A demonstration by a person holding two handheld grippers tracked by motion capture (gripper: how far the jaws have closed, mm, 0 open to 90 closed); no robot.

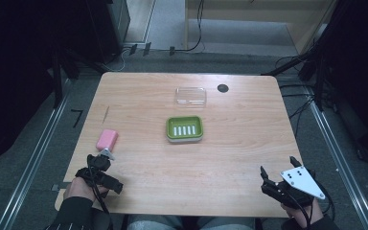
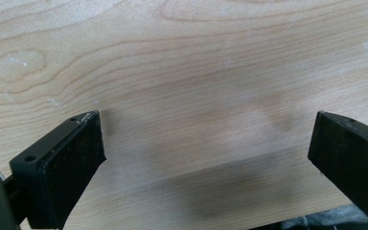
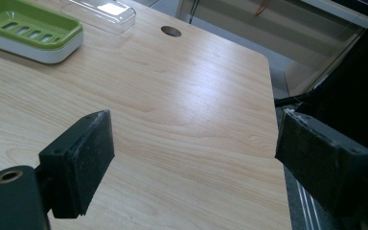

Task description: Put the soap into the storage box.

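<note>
In the high view, the left gripper (image 1: 106, 154) is hovering low at the table's (image 1: 230, 158) near-left corner, just short of the pink soap (image 1: 107, 139), while the right gripper (image 1: 278, 171) is resting at the near-right edge, jaws spread. In the left gripper view, wide-open jaws are framing bare wood. In the right gripper view, open jaws are pointing past the green soap dish (image 3: 28, 29), cut off at the frame's edge, and the clear lid (image 3: 100, 14).

The left gripper (image 2: 206, 139) points down at the bare wooden table (image 2: 182, 57), its two black jaws standing wide apart with nothing between them, their soft shadows falling on the pale grain below.
</note>
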